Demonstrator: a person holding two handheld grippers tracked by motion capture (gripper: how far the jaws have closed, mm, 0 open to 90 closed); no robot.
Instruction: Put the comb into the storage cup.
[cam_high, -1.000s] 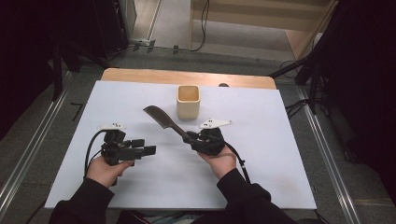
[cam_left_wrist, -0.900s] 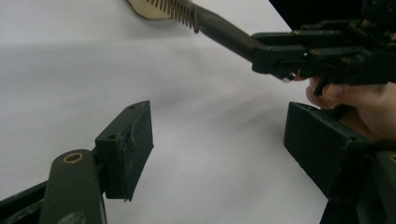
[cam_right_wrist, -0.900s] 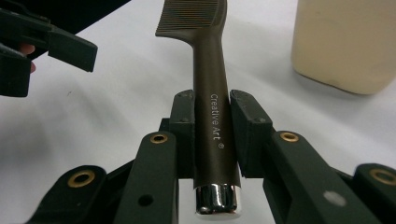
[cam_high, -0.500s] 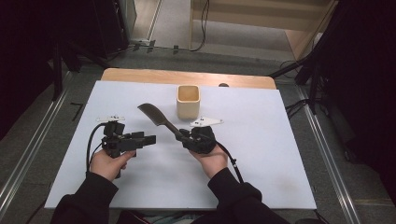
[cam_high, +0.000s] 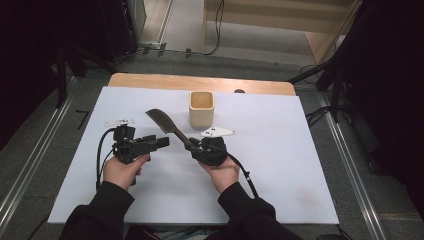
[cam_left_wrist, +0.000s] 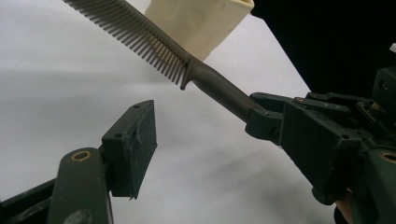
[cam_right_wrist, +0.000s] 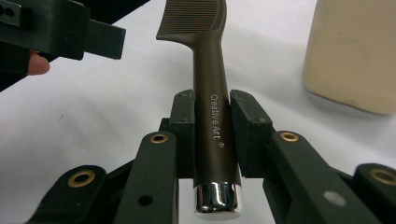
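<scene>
Comb (cam_high: 167, 126), dark brown, lettered "Creative Art" on the handle, is held clear of the white table sheet (cam_high: 280, 170), between the two grippers and just left of the cream cup (cam_high: 202, 109). Its handle is clamped between the jaws of the right gripper (cam_high: 194, 148), as seen plainly in the right gripper view, where the chrome end cap sits low between the pads and the toothed head points away. In the left gripper view the same handle is seen running into the far gripper's jaws, teeth angled up toward the cup.

Left gripper (cam_high: 161, 142) is held beside the comb with its jaws standing apart; nothing is between them. One pad (cam_left_wrist: 133, 147) is seen below the comb's neck, not touching it.

Progress, as judged: the pick-up is done and the comb is lifted. A handover to the left gripper or a drop into the cup seems to be what remains; which of these cannot be told. The cup looks empty from above.

Count: one comb, one cup, two grippers, one white sheet over a wooden tabletop (cam_high: 200, 82).
</scene>
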